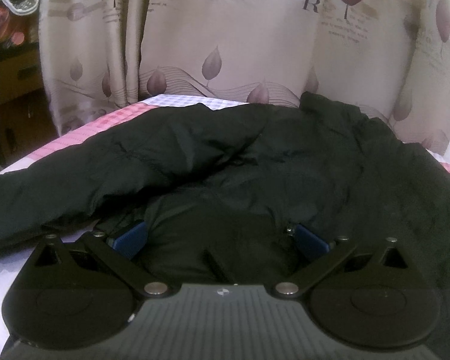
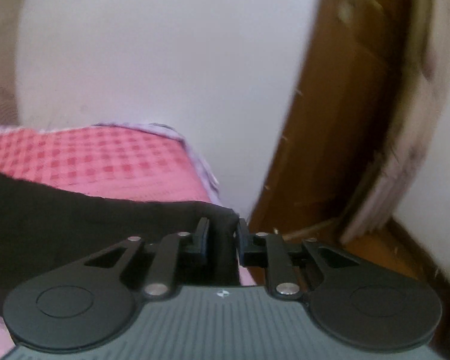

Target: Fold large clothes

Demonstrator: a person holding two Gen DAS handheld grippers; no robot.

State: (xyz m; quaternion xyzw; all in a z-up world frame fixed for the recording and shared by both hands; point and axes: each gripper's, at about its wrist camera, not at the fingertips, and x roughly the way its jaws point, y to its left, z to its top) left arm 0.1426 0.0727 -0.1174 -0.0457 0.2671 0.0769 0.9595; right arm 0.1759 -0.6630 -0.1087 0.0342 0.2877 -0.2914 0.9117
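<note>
A large black jacket (image 1: 255,156) lies spread and crumpled across a bed with a pink and white checked sheet (image 1: 111,123). My left gripper (image 1: 219,237) is open, its blue pads wide apart, low over the near part of the jacket. In the right wrist view, my right gripper (image 2: 222,237) is shut on a corner of the black jacket (image 2: 75,219), with the cloth pinched between its pads near the bed's right edge. The pink checked sheet (image 2: 105,162) shows beyond it.
A beige curtain (image 1: 225,45) with leaf prints hangs behind the bed. Cardboard boxes (image 1: 12,84) stand at the far left. In the right wrist view a white wall (image 2: 165,60) and a brown wooden door (image 2: 345,120) stand close to the bed's right edge.
</note>
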